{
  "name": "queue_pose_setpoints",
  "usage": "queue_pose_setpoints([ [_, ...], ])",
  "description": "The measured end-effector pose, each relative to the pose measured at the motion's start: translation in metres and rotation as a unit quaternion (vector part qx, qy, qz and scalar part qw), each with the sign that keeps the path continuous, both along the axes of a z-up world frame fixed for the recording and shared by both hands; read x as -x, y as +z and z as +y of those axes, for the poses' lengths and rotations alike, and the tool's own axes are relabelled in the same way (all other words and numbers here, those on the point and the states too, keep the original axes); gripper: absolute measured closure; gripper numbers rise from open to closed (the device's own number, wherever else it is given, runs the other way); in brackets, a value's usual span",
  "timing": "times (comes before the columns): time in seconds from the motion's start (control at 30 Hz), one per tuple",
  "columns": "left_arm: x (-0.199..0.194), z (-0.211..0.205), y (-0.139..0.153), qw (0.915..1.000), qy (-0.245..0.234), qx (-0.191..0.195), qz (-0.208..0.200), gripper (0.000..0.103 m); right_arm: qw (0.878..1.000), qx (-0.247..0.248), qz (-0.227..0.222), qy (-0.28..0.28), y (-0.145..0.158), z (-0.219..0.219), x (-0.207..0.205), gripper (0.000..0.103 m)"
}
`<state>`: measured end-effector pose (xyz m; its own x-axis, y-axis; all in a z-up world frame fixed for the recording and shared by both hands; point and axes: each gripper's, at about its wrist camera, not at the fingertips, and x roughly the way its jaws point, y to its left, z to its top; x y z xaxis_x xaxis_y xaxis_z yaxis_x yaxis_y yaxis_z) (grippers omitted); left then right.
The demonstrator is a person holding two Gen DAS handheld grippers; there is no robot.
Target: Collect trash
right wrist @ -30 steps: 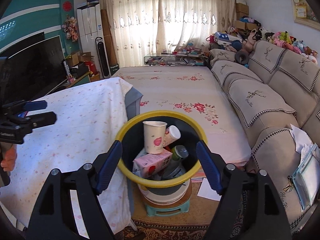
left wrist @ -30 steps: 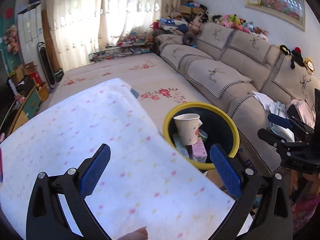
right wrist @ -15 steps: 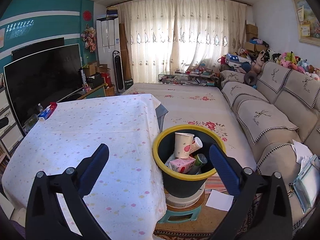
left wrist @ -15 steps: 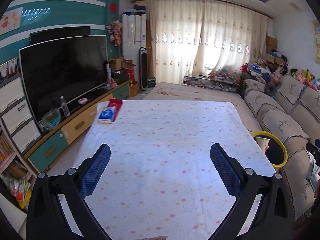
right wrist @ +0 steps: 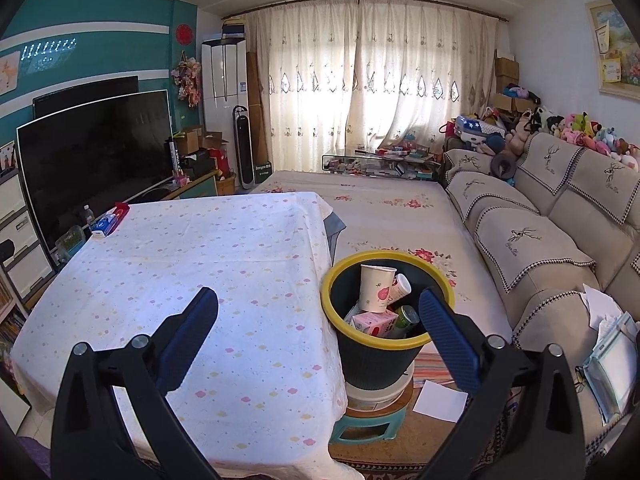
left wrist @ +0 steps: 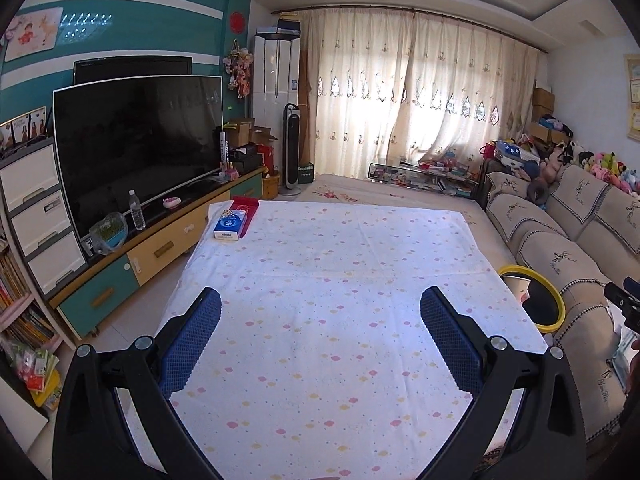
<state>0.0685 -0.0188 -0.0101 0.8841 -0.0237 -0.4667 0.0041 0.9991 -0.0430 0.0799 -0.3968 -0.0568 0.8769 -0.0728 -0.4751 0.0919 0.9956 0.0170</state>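
Observation:
A dark trash bin with a yellow rim (right wrist: 344,340) stands on a small stool right of the table, and its rim (left wrist: 558,304) peeks past the table's right edge in the left wrist view. Inside lie a paper cup (right wrist: 374,288), a pink carton (right wrist: 374,325) and a can (right wrist: 406,316). My right gripper (right wrist: 318,336) is open and empty, back from the bin, its right finger (right wrist: 448,340) in front of the rim. My left gripper (left wrist: 320,340) is open and empty above the table's flowered cloth (left wrist: 340,280).
A blue tissue pack (left wrist: 229,227) and a red box (left wrist: 246,205) lie at the table's far left corner. A TV on a low cabinet (left wrist: 136,148) runs along the left, a beige sofa (right wrist: 560,220) along the right. Paper (right wrist: 440,398) lies on the floor by the stool.
My left gripper swung left from the bin to face along the table. My right gripper opened wider and drew back and up from the bin.

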Motion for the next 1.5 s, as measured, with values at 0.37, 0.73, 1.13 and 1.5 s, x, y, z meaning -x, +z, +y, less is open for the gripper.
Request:
queue_pose_setpoints([
  [0.37, -0.002, -0.005, 0.002, 1.0000, -0.005, -0.001, 0.002, 0.005, 1.000, -0.005, 0.000, 0.000, 0.000, -0.003, 0.000, 0.007],
  [0.73, -0.003, -0.007, 0.002, 1.0000, -0.006, -0.003, 0.003, 0.005, 1.000, -0.011, 0.002, -0.001, -0.005, -0.005, -0.001, 0.007],
  [1.13, -0.005, -0.009, -0.001, 0.9999, -0.011, -0.005, 0.007, 0.005, 1.000, -0.015, 0.004, -0.004, -0.008, -0.006, -0.002, 0.007],
  [1.5, -0.007, -0.009, -0.002, 0.9999, -0.012, -0.005, 0.009, 0.005, 1.000, -0.016, 0.005, -0.003, -0.010, -0.005, -0.003, 0.007],
])
